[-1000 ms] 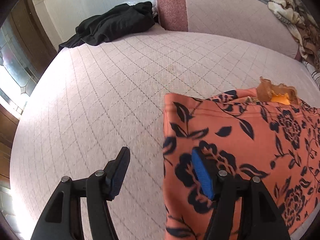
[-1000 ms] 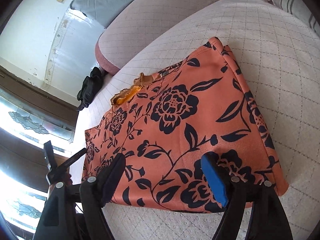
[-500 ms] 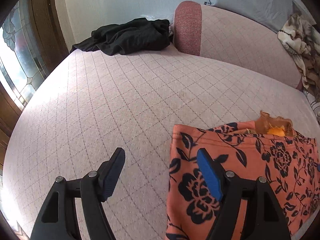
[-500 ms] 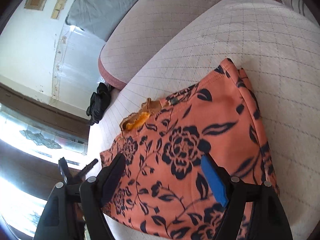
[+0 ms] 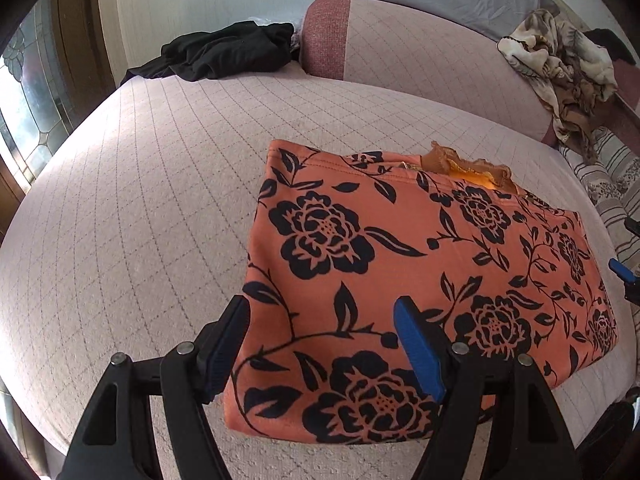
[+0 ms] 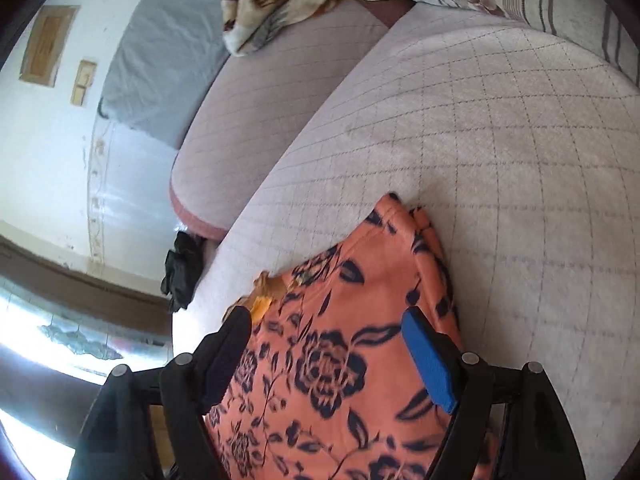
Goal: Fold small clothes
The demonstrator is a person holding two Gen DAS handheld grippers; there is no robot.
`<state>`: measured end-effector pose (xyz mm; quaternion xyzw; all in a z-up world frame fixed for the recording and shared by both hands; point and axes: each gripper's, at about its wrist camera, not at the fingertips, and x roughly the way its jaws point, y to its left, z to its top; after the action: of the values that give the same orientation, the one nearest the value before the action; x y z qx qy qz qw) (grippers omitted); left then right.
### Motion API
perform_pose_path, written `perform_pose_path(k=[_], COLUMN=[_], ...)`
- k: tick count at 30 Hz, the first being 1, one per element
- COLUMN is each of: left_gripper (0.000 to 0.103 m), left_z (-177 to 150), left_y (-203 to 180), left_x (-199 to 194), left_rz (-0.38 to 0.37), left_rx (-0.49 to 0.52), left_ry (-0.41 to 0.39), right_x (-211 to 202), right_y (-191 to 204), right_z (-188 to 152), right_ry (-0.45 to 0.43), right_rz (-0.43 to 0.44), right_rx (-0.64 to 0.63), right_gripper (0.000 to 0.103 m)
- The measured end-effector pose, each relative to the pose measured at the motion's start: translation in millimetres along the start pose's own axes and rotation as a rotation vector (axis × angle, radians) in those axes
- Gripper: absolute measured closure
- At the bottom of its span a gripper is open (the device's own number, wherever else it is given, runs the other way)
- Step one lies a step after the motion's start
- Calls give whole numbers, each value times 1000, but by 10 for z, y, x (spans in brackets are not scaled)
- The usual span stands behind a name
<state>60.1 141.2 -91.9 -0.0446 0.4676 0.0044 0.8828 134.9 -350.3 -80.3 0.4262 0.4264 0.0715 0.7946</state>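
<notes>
An orange garment with a black flower print (image 5: 420,264) lies folded into a rectangle on the pink quilted bed (image 5: 140,208). A bit of orange lace (image 5: 468,166) sticks out at its far edge. My left gripper (image 5: 324,344) is open and empty, hovering over the garment's near left corner. My right gripper (image 6: 328,352) is open and empty above the same garment (image 6: 340,368); its blue fingertip (image 5: 622,270) shows at the right edge of the left wrist view.
A black garment (image 5: 224,56) lies at the bed's far left corner, also in the right wrist view (image 6: 182,268). A pink bolster (image 5: 400,48) runs along the back with a brown patterned blanket (image 5: 560,60) on it. A striped pillow (image 5: 616,184) lies at the right.
Both grippers have drawn back from the garment and stayed open. The left view now takes in the whole folded garment; the right gripper has swung toward the garment's far right corner.
</notes>
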Motion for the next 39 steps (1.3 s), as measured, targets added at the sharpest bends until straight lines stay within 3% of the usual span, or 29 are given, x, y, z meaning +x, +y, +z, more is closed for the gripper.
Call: perform_pose_path(k=[5,7,9,10,12,15,17,19,21,24,27,33,34,36,39], left_gripper=[27,27,27,27,27,27,27,27,27,27,27,27,27,27,27], left_z=[-160,-197,-233,-247,-264,-271,-273,-285,-292,-297,-316,-331,-330,-325,-322], left_y=[-138,-169,-207,-209,-203,-210,-226,-230,-220,-186,-176,-176,-175,-167,-148], left_x=[-88,-81,-89,-111,-147,-151,-140,-151,-168,-124,-43,52,58,60,71], left_rz=[-5,-3,10,12,11,0,-2,-4,0,0,4,16,17,13,8], left_rx=[21,29,41,47,46,35,40,45,47,30,26,40,40,44,39], left_ry=[6,18,35,33,20,24,28,29,22,26,39,42,41,41,36], right_x=[-232,-179,-76,-86,-208,-339,-301,-160,-189,-274,-226,314,444,681,643], right_y=[176,76,-187,-297,-280,-55,-39,-207,-355,-117,201,637,615,429,374], right_z=[-788,-1013,-1127,-1155,-1169,-1178,-1167,-1155,-1140,-1111,-1071,-1026,-1025,-997,-867], right_ry=[96,123,139,124,92,57,79,108,81,61,95,205,224,247,220], right_rz=[101,71,-56,-47,-27,7,6,-82,-41,-42,21,113,109,-14,22], right_rx=[-93,-104,-47,-9,25,-54,-87,-49,53,-2,-79,-140,-138,-103,-51], right_gripper=[23,23,25,25,23,22,22,23,24,22,22,22,22,23,22])
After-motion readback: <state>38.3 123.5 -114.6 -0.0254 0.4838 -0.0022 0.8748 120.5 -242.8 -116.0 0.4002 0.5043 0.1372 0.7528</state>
